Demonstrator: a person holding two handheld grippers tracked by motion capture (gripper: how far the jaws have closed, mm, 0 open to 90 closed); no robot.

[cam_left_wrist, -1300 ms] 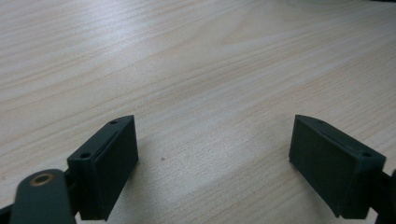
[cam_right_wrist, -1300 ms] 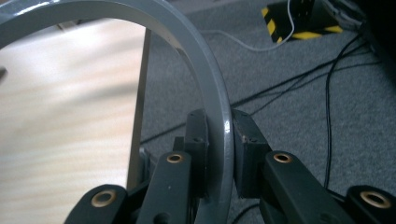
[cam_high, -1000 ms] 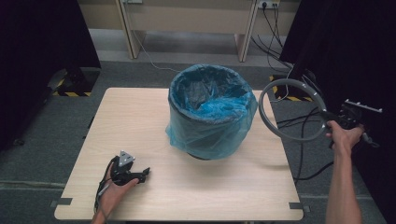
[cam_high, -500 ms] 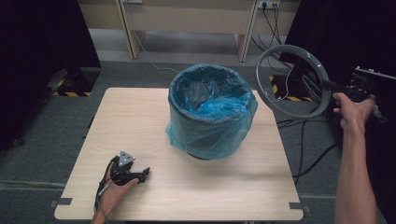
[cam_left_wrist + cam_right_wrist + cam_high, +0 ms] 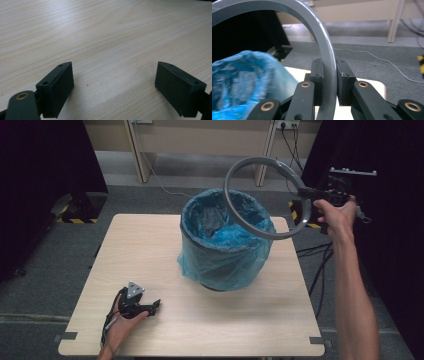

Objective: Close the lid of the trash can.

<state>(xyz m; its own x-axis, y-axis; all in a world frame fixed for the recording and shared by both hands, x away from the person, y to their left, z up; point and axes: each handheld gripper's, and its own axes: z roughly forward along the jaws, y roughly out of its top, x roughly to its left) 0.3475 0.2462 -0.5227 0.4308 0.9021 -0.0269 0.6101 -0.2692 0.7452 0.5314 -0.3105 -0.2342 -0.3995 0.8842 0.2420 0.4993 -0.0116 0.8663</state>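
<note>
Table [image 5: 150, 250] spreads across the middle of the high view, and the bin [image 5: 220, 245] with its blue bag [image 5: 200, 265] draped over the rim stands at frame centre. Grey ring [image 5: 260, 200] hangs tilted in the air at upper right, its near arc overlapping the bin's mouth in the picture but not seated on it. Right gripper [image 5: 329, 85] has its jaws clamped on the ring's band, one pad each side. Left gripper [image 5: 145, 306] lies at lower left on the bare wood, jaws spread wide, nothing between them. So: bag's in, ring's lifted and on approach, by my reckoning. What's left is lowering it over the rim to pin the bag.
</note>
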